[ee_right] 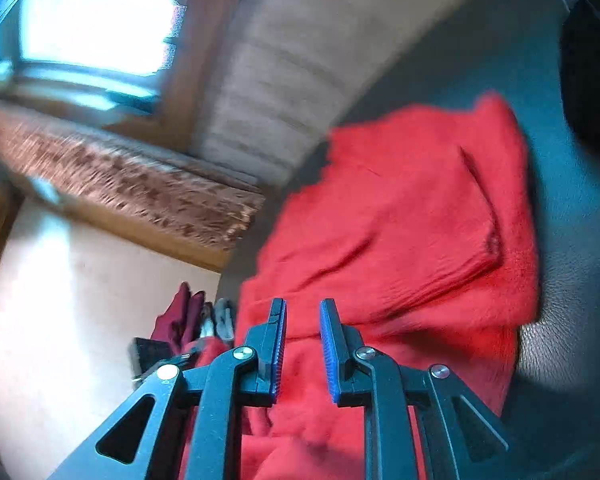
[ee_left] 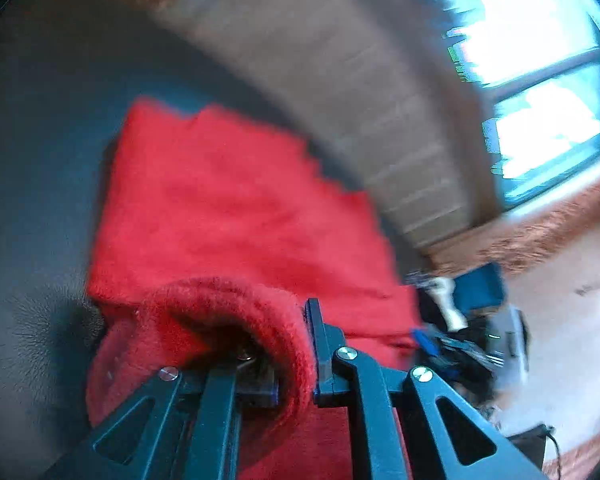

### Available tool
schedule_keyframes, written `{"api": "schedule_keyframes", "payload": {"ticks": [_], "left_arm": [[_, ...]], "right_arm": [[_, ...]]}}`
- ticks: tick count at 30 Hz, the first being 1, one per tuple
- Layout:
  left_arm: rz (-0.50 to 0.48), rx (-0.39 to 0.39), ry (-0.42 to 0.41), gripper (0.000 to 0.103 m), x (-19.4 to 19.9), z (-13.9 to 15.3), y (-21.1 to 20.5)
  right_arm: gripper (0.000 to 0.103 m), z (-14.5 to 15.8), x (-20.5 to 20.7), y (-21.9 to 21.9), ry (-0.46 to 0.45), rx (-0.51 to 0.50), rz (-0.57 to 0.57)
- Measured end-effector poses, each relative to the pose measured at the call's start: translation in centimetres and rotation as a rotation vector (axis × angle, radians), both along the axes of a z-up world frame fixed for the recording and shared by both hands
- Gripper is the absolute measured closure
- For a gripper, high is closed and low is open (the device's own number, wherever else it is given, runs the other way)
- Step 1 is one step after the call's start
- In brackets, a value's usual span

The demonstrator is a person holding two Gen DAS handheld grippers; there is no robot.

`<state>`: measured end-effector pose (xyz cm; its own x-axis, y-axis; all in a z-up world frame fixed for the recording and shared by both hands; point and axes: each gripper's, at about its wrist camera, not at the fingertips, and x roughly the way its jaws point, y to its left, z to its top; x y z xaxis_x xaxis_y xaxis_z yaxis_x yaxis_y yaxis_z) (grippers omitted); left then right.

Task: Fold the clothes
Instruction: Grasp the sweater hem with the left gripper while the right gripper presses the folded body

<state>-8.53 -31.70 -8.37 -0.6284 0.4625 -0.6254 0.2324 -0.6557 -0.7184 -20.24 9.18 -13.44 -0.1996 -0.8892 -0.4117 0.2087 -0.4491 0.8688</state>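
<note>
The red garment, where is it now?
The red garment lies on the dark surface, ahead of both claws; the left claw holds its near edge.

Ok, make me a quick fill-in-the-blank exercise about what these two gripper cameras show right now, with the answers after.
1. The garment lying on the dark surface is ____ in colour.
2. Fabric is draped over one of the fingers of the ____ gripper.
3. The right gripper has its jaws ____, with nothing clamped between them.
4. Bright light comes in through a ____ in the background.

Answers: red; left; open; window
</note>
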Motion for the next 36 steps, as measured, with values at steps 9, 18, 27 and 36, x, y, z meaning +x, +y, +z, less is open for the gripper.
{"api": "schedule_keyframes", "payload": {"ticks": [9,18,27,36], "left_arm": [[0.017,0.036,0.010,0.094,1.3,-2.0,-0.9],[0.038,0.022,-0.003,0.094,1.4,-2.0,-0.7],[0.047,0.009,-0.008,0.094,1.6,-2.0,-0.7],[0.045,-0.018,-0.005,0.094,1.5,-1.8,-0.2]], "right_arm": [[0.021,3.0,11.0,-0.6,0.115,0.040,0.269],[0.000,1.5,18.2,-2.4,0.050,0.019,0.356],[0.000,-0.7,17.3,-6.0,0.094,-0.049,0.192],[0.000,-3.3,20.3,-6.8,-0.082,-0.130,0.200]]}}
